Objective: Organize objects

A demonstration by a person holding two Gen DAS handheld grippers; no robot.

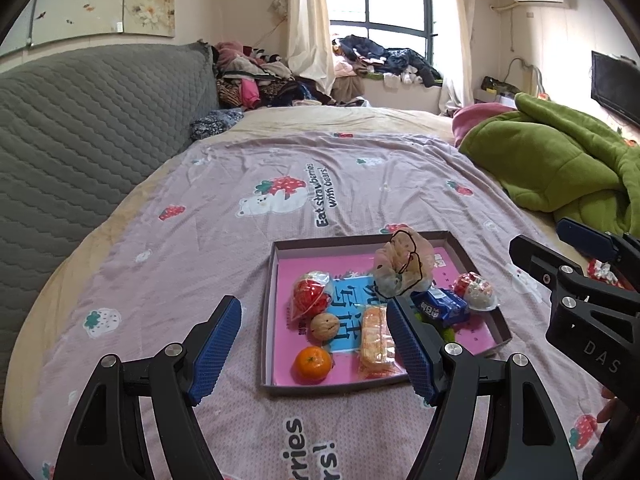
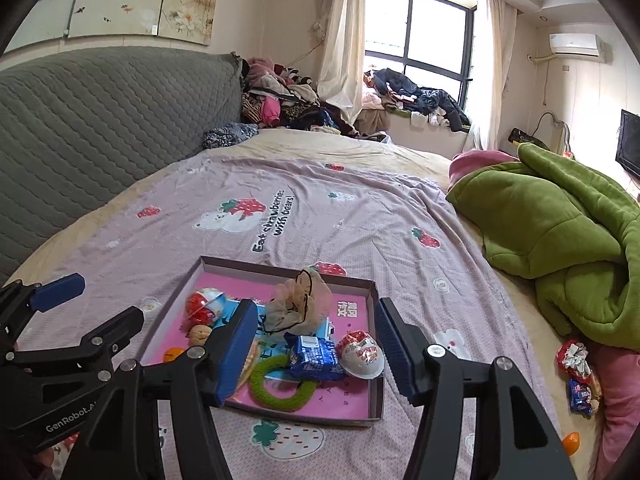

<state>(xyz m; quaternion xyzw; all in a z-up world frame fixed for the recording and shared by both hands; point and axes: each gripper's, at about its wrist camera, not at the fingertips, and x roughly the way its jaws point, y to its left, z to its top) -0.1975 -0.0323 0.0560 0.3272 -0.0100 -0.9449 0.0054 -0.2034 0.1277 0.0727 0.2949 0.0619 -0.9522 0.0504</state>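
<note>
On bed (image 1: 224, 152), lavender strawberry-and-bear sheet (image 2: 360, 216) spread flat, w/ grey quilted headboard (image 1: 80, 120) at far left & rumpled green blanket (image 2: 560, 232) at right edge. Near front of sheet, shallow cardboard tray (image 1: 269, 320) w/ pink liner, holding most of the small stuff: peach mesh bag (image 1: 404, 266) standing toward back-center, green ring (image 2: 280, 380) lying flat at front (clear only in right wrist view), blue snack packet (image 2: 314, 354) just behind ring, wafer pack (image 1: 376, 336) toward front-center, red-wrapped treat (image 1: 310, 298) at back-left, red-white egg capsule (image 2: 362, 354) beside blue packet, orange (image 1: 313, 362) in front-left corner, walnut (image 1: 325, 326) between orange & red treat. Left gripper (image 1: 316, 348) spread wide, nothing between pads, hovering over tray's near side, orange & walnut seen through gap. Right gripper (image 2: 316, 354) also spread wide, empty, over tray's near-right part w/ blue packet & ring framed between fingers. Off tray, by pink fabric at right edge of bed, a few loose pieces: red-white wrapper (image 2: 574, 360), small blue packet (image 2: 582, 394), orange bit (image 2: 571, 442) (too small to ID).
</note>
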